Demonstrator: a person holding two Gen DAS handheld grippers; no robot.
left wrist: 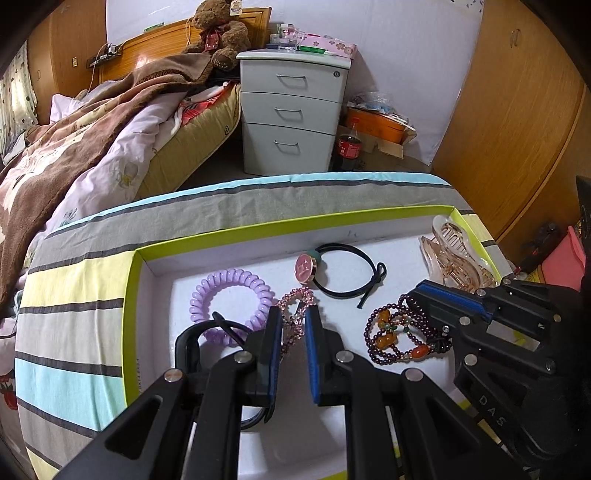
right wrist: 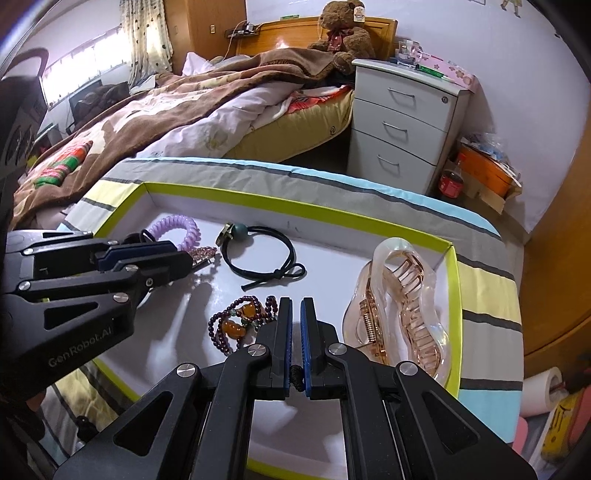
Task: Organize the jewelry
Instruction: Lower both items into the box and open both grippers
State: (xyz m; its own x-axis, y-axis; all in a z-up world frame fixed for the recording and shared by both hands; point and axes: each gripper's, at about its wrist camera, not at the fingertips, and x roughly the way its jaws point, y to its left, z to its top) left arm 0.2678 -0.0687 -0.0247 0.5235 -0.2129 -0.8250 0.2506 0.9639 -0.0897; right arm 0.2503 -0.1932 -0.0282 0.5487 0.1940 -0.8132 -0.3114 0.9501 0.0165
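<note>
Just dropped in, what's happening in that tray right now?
A person is sorting jewelry in a white tray with a green rim. The left tool is shut on a pink crystal bracelet, while the right tool is shut on the dark cord of a purple beaded bracelet. Hair ties and a claw clip lie loose.

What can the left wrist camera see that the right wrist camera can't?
Only the left wrist view shows the pink round face of the charm on the black hair tie. Only the right wrist view shows the window curtain and a white paper roll. Both show the lime-edged tray, purple coil tie, clear hair clip, bead bracelet, teddy bear, and both claws, left claw and right claw.
</note>
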